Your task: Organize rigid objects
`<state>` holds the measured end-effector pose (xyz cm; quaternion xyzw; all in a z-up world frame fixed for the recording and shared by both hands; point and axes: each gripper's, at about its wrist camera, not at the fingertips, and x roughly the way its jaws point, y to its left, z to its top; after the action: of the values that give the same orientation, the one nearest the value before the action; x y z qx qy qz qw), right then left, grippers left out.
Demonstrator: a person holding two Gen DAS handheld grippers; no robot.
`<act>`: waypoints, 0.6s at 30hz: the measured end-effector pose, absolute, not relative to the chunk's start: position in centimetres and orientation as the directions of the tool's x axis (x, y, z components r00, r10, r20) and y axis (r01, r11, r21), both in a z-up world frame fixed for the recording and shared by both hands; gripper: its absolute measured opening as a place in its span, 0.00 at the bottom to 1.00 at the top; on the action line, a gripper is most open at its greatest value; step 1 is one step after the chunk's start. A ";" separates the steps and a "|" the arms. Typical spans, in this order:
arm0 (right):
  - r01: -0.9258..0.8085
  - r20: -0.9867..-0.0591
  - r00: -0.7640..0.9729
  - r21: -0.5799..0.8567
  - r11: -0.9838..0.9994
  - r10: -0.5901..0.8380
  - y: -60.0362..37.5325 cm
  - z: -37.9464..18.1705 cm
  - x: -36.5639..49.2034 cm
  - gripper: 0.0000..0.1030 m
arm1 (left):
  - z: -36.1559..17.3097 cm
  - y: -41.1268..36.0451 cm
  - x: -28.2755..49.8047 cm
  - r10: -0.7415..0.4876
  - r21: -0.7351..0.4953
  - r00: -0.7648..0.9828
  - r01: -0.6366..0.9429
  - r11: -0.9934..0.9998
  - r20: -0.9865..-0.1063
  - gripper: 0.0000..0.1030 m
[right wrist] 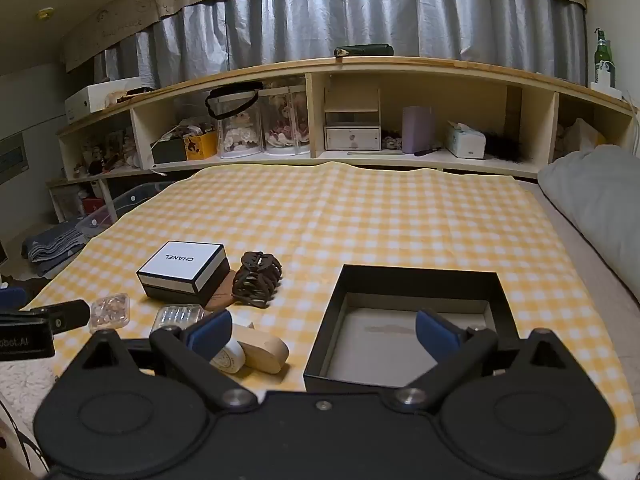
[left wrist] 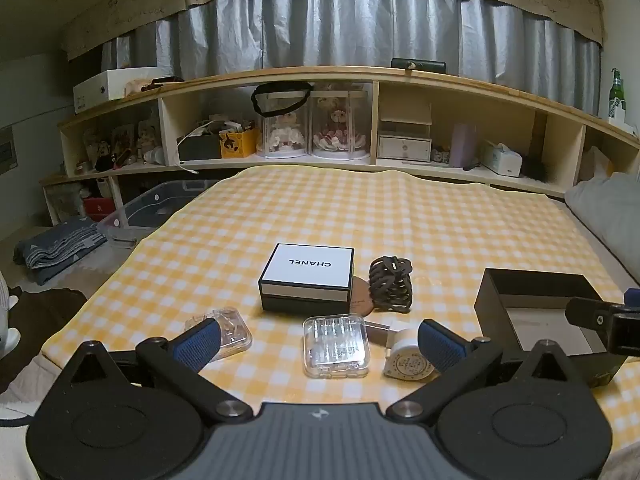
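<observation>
On the yellow checked cloth (left wrist: 360, 208) lie a white and black Chanel box (left wrist: 307, 276) (right wrist: 182, 272), a dark hair claw clip (left wrist: 391, 283) (right wrist: 257, 278), two clear plastic cases (left wrist: 335, 346) (left wrist: 230, 332), a white round jar (left wrist: 408, 356) (right wrist: 228, 356) and a beige wooden piece (right wrist: 266, 350). An open black box (right wrist: 412, 328) (left wrist: 536, 312) stands at the right. My left gripper (left wrist: 318, 344) is open around the nearer clear case, low over the cloth. My right gripper (right wrist: 324, 334) is open and empty at the black box's near left corner.
A wooden shelf unit (left wrist: 360, 76) with dolls, boxes and tissues runs along the back under grey curtains. A grey pillow (right wrist: 600, 200) lies at the right. A clear storage bin (left wrist: 156, 208) and folded fabric (left wrist: 56, 248) sit on the floor at the left.
</observation>
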<state>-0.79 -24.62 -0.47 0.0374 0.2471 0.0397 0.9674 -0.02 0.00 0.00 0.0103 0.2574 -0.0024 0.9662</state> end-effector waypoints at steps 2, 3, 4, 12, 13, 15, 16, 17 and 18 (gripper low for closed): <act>-0.059 -0.475 0.875 0.089 0.994 0.094 -24.6 -0.5 -0.8 0.97 | 0.0 0.0 0.0 0.001 0.019 0.867 0.010 1.000 -0.498 1.00; -0.059 -0.474 0.875 0.089 0.994 0.094 -24.6 -0.5 -0.8 0.97 | 0.0 0.0 0.0 0.001 0.019 0.867 0.010 1.000 -0.498 1.00; -0.059 -0.474 0.875 0.089 0.994 0.094 -24.6 -0.5 -0.8 0.97 | 0.0 0.0 -0.1 0.002 0.019 0.867 0.009 1.000 -0.498 1.00; -0.058 -0.476 0.875 0.088 0.994 0.093 -24.6 -0.5 -0.8 0.97 | 0.0 0.0 0.0 0.000 0.016 0.866 0.010 1.000 -0.501 1.00; -0.058 -0.476 0.875 0.088 0.994 0.093 -24.6 -0.5 -0.8 0.97 | 0.0 0.0 0.0 0.000 0.017 0.865 0.010 1.000 -0.501 1.00; -0.058 -0.476 0.874 0.088 0.994 0.094 -24.6 -0.5 -0.8 0.97 | 0.0 -0.1 0.0 0.001 0.017 0.865 0.009 1.000 -0.501 1.00; -0.058 -0.476 0.875 0.088 0.994 0.093 -24.6 -0.5 -0.8 0.97 | 0.0 -0.1 0.0 0.001 0.017 0.865 0.009 1.000 -0.502 1.00; -0.058 -0.476 0.874 0.088 0.994 0.093 -24.6 -0.6 -0.8 0.97 | 0.0 0.0 0.0 -0.001 0.016 0.866 0.011 1.000 -0.501 1.00; -0.058 -0.476 0.874 0.088 0.994 0.094 -24.6 -0.6 -0.8 0.97 | 0.0 0.0 0.0 -0.002 0.015 0.866 0.011 1.000 -0.500 1.00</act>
<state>-0.79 -24.59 -0.57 0.0356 0.2475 0.0393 0.9674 -0.01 0.01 0.01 0.0088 0.2589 -0.0033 0.9659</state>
